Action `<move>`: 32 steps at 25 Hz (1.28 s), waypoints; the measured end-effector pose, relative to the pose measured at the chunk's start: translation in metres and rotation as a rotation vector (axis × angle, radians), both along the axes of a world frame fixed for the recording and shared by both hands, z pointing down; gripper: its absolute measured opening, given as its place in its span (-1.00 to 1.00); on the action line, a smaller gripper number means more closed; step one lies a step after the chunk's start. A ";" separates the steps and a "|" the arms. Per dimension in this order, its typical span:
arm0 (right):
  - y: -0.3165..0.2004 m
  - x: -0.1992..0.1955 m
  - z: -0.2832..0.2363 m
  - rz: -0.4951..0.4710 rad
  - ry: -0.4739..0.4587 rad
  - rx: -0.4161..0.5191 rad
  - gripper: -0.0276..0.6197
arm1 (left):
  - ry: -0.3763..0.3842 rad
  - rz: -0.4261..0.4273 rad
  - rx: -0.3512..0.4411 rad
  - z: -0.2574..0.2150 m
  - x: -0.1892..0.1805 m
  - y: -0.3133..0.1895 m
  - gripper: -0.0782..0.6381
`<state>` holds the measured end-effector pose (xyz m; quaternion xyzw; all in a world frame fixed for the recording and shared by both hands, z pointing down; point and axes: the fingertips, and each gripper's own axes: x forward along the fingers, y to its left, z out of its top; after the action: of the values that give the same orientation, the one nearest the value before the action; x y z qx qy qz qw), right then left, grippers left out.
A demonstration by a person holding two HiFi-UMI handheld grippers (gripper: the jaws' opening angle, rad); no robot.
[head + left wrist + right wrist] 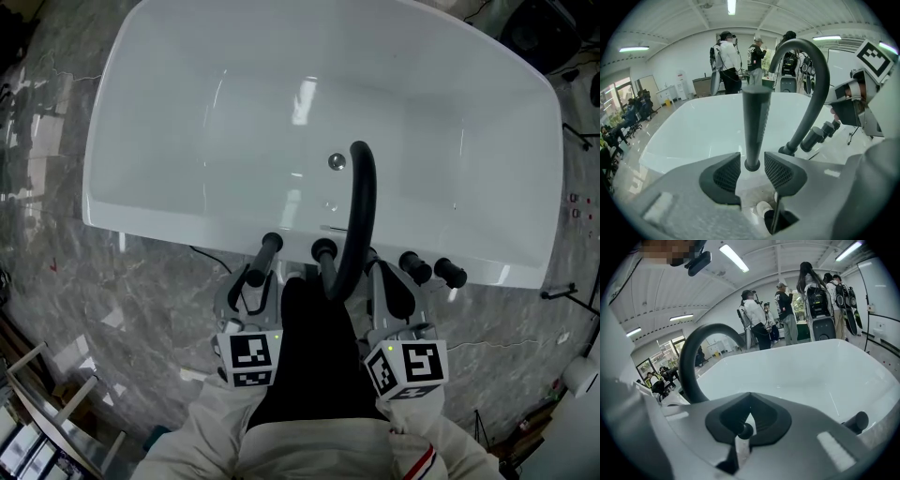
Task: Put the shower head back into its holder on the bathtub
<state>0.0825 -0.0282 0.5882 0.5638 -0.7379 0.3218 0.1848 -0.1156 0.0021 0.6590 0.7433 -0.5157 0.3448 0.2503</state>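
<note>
1. Your left gripper (751, 168), lower left of centre in the head view, has its jaws apart. One pad sits on each side of the shower head (756, 122), with narrow gaps showing.
2. The shower head, a black wand, stands upright with its foot at the near rim of the white bathtub (187, 141), left of the curved black spout (362, 206).
3. Your right gripper (749, 404), at lower right, has its jaws pressed together.
4. Two black knobs (450, 273) sit on the rim further right.
5. People (726, 61) stand beyond the tub, high in both gripper views.
</note>
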 end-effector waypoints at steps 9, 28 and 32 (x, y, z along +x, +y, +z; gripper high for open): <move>-0.025 0.003 -0.064 -0.022 -0.003 0.072 -0.90 | 0.004 -0.057 0.020 -0.070 -0.015 -0.001 -0.31; -0.071 -0.008 -0.219 -0.095 -0.038 0.272 -0.90 | 0.076 -0.100 0.311 -0.271 -0.012 -0.081 -0.45; -0.078 -0.014 -0.243 -0.121 -0.049 0.317 -0.90 | 0.077 -0.075 0.361 -0.294 -0.007 -0.090 -0.46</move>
<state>0.0688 -0.1065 0.3453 0.5326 -0.8161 0.2035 0.0947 -0.1224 -0.0881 0.3649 0.7690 -0.5866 0.2085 0.1452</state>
